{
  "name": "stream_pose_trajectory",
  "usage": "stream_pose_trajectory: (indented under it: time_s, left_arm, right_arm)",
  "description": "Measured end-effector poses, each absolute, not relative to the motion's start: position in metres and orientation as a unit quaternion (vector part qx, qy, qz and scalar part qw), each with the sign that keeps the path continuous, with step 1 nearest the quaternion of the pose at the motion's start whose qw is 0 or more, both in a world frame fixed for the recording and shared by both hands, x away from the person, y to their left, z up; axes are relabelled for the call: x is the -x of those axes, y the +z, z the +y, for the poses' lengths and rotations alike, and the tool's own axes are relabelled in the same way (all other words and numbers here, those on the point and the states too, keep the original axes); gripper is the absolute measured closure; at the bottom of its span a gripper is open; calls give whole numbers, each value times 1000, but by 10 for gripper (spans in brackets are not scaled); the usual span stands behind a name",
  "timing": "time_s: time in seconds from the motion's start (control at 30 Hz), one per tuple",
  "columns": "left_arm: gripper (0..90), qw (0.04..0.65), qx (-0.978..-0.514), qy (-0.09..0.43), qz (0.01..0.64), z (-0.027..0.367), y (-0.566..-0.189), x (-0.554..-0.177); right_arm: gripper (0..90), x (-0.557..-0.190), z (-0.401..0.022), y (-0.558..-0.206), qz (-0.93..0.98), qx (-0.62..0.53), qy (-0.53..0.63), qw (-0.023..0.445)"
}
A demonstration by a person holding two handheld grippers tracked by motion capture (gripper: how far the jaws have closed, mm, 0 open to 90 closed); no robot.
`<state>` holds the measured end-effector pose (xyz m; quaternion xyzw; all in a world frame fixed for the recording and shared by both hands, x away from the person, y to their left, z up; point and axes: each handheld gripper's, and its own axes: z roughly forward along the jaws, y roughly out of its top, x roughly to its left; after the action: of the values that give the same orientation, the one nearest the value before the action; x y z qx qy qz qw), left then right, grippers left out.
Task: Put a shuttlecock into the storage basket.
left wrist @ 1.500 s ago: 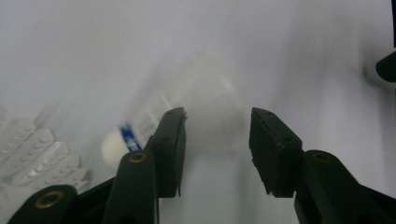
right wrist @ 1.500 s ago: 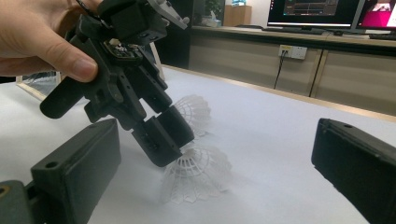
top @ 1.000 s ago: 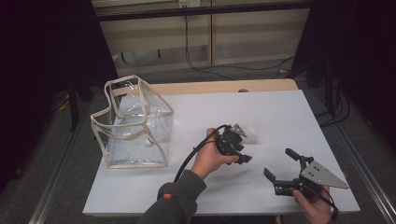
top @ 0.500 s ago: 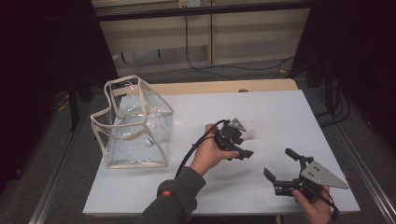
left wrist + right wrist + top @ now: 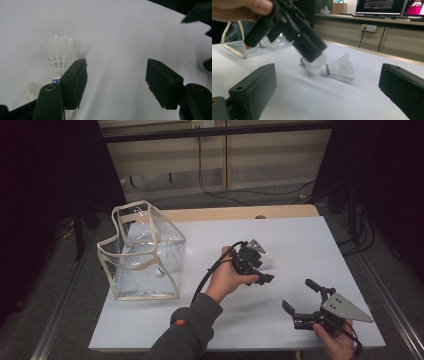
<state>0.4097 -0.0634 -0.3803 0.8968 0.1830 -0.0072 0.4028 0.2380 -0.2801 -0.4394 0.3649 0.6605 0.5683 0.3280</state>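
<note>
Just beside the open left gripper (image 5: pixel 116 85) lies a shuttlecock (image 5: pixel 60 56).

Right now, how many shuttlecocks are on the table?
2. One lies just past the left claw, whose jaws have just been opening with nothing between them; the other lies beside it. The clear bag may hide more.

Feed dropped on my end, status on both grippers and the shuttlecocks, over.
Left gripper open, jaws just opening, nothing between them, above shuttlecocks lying on the table. Right gripper open, empty. Nothing in the way.
</note>
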Motion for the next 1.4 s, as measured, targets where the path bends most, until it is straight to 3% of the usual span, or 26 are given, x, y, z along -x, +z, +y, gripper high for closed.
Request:
stream_pose_trajectory:
  time_s: [0.33,0.63,1.07,1.17,1.3,1.4]
  left_arm:
    - [297,391,-898,27,201,-74,-381,-437]
    - [268,366,-911,20,189,-91,-404,-457]
    - [289,313,-934,40,169,-113,-429,-468]
    - [347,307,-937,34,164,-114,-431,-468]
    - [555,301,-937,24,175,-114,-429,-465]
    - [650,300,-936,-1,187,-114,-425,-461]
  right_arm:
    - [14,-239,-281,-440,658,-367,570,328]
    - [14,-239,-281,-441,660,-368,568,327]
    - [14,-239,-282,-441,661,-364,568,328]
    - [14,-239,-282,-441,659,-366,569,328]
    - [14,-239,-283,-441,659,-367,569,328]
    - [14,-239,-282,-440,659,-366,569,328]
